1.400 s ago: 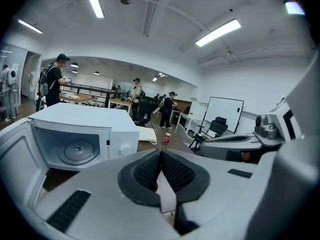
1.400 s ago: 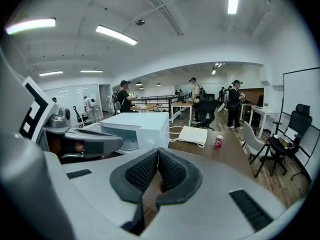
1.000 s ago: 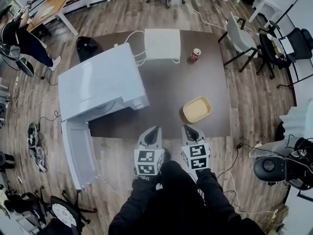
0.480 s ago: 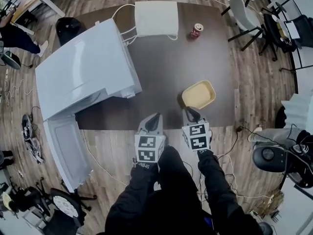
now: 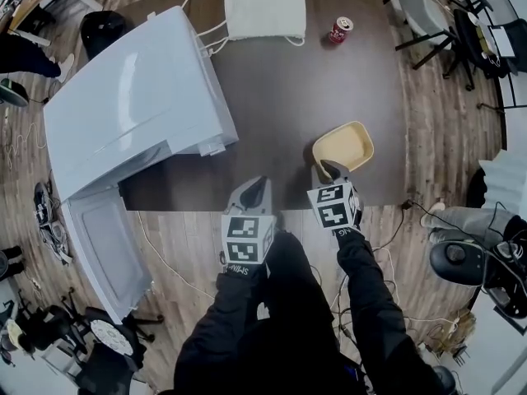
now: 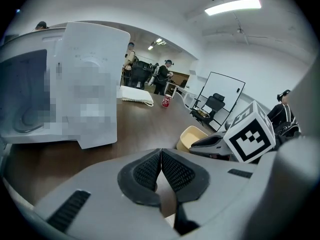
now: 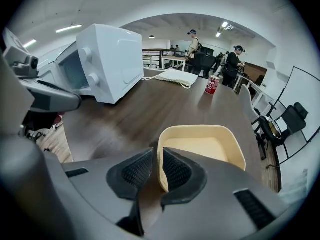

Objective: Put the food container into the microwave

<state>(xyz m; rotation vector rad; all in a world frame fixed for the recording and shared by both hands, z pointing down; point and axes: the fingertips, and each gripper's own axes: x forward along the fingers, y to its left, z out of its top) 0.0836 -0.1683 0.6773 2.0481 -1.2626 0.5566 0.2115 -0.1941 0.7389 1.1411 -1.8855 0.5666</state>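
The yellow food container (image 5: pixel 344 146) (image 7: pixel 205 149) sits on the dark table (image 5: pixel 280 97) near its front right edge. My right gripper (image 5: pixel 328 168) (image 7: pixel 158 169) has its jaws on either side of the container's near left wall, shut on the rim. My left gripper (image 5: pixel 257 183) (image 6: pixel 161 166) hangs shut and empty over the table's front edge, left of the container (image 6: pixel 192 136). The white microwave (image 5: pixel 132 97) (image 7: pixel 107 61) stands on the table's left side, its door (image 5: pixel 99 245) swung open toward me.
A red soda can (image 5: pixel 339 30) (image 7: pixel 212 84) and a white folded cloth (image 5: pixel 263 6) lie at the table's far side. Office chairs (image 5: pixel 420 15) stand to the right. People stand in the background of both gripper views. Cables run over the wooden floor.
Both grippers moved forward to the table. The right gripper reached the container and now has its near wall between the jaws. The left gripper stayed shut.
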